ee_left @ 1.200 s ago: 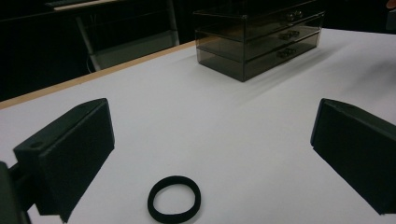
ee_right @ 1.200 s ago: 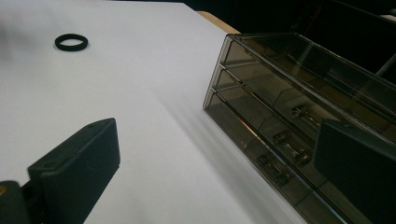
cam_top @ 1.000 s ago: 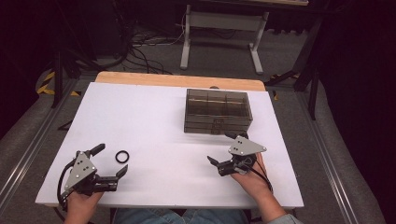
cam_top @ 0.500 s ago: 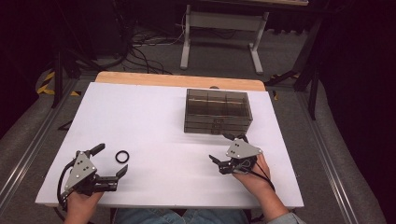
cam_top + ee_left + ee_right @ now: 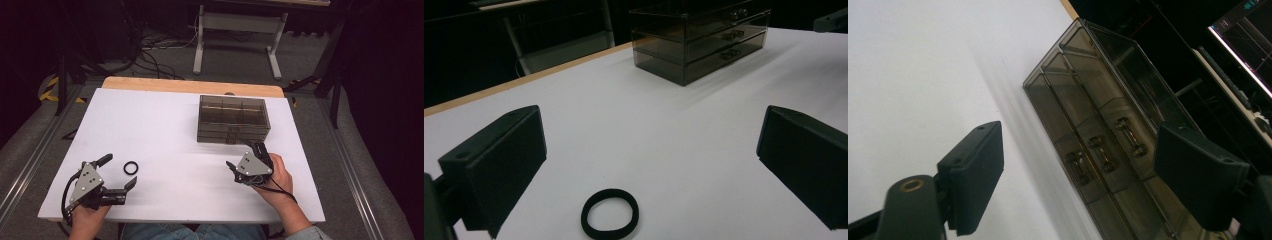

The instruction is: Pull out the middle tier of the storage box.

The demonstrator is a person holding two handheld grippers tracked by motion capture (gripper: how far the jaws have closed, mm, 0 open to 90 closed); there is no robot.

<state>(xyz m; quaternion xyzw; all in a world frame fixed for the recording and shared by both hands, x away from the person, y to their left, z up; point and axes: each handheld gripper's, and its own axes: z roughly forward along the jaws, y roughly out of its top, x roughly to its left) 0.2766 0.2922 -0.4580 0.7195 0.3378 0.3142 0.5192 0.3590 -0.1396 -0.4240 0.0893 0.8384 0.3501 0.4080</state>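
The white bench [image 5: 165,130] carries two things, and they lie well apart. The larger is a smoky transparent drawer box [image 5: 233,119] at the far right part of the bench; its long axis runs left to right across the bench, and its front with the three stacked drawers faces the person. The right claw [image 5: 246,157] is near this front, just on the person's side of it, with its jaws wide apart and nothing between them. In the right gripper view the small metal handles [image 5: 1103,150] of the drawers sit in the gap between the two jaws, a little farther ahead, and the view is rolled, so the box looks tilted there. I judge that this claw is the one placed to pull a drawer, and the way to go is forward to the handles. The smaller thing is a black ring [image 5: 131,167], like a hair tie, which lies flat on the bench at the near left. The left claw [image 5: 120,172] is also wide open and empty, and the ring rests between its jaws, not touched by either. A ring has no long axis, so any closing direction should serve.
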